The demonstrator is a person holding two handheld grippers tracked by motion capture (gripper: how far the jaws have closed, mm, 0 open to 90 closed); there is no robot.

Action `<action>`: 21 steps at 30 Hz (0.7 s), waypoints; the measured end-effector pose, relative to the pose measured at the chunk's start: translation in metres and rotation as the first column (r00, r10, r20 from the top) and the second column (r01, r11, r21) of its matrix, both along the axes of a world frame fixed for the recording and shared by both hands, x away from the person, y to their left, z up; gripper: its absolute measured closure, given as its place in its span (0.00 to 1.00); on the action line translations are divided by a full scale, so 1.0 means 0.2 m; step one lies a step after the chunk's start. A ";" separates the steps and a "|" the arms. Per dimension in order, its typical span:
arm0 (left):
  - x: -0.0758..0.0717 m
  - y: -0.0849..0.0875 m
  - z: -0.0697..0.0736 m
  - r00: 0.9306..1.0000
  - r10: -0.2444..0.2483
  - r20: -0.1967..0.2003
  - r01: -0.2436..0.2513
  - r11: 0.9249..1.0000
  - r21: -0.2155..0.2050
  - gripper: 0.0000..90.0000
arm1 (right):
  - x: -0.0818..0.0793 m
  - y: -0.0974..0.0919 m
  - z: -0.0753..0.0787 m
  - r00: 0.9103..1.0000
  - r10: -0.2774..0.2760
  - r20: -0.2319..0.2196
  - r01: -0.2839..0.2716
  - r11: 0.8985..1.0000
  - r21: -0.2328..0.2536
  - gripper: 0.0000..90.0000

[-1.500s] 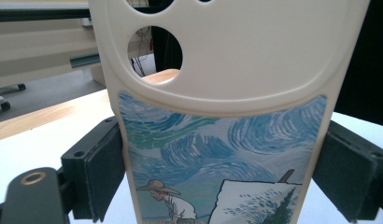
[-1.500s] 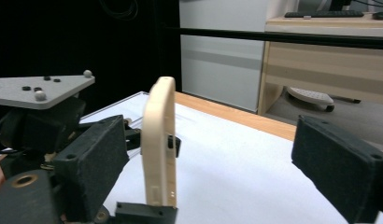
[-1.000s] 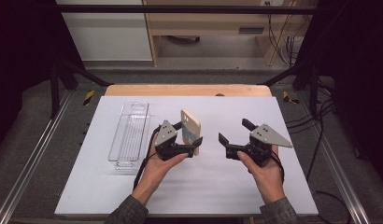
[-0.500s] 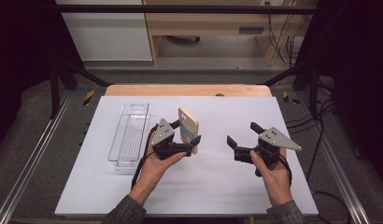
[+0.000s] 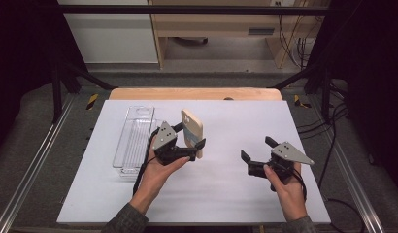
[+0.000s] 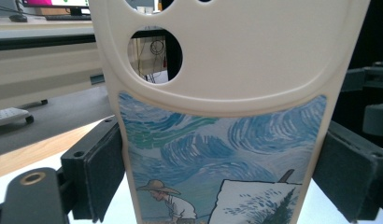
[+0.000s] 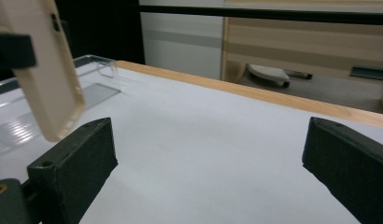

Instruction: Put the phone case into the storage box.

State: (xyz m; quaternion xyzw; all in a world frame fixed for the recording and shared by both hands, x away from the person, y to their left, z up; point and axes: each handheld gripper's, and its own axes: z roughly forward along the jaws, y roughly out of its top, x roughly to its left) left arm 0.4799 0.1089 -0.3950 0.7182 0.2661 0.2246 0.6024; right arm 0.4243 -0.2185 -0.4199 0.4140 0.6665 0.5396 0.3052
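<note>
A cream phone case (image 5: 192, 127) with round camera holes and a blue swirling painting on it (image 6: 227, 70) stands upright above the white table. My left gripper (image 5: 191, 139) is shut on its two long edges, and both pads press the case (image 6: 224, 179). My right gripper (image 5: 257, 148) hovers low over the table to the right, open, with nothing between its jaws (image 7: 215, 158). In the right gripper view the phone case (image 7: 45, 79) hangs at the upper left, apart from that gripper.
A clear plastic tray (image 5: 134, 141) lies left of the left hand, also seen as the tray (image 7: 94, 88) in the right gripper view. The white table (image 5: 226, 194) ends in a wooden strip (image 5: 197, 93) at the far side. Metal rails run along both sides.
My right gripper has sunk and drifted toward the near right of the table, still open. The left gripper with the phone case has barely moved.
</note>
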 end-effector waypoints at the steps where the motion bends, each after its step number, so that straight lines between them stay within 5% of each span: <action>1: 0.00 0.00 0.01 1.000 0.002 0.001 -0.002 1.000 0.000 0.12 | 0.00 -0.01 -0.01 1.000 -0.009 0.000 0.009 1.000 -0.004 0.04; 12: 0.03 0.10 0.10 0.998 0.059 0.014 -0.059 0.998 -0.011 0.12 | -0.05 -0.08 -0.12 0.999 -0.047 0.010 0.047 0.998 -0.050 0.07; 21: 0.05 0.18 0.19 0.991 0.128 0.037 -0.129 0.991 0.019 0.12 | -0.06 -0.09 -0.16 0.999 -0.051 0.011 0.051 0.998 -0.027 0.06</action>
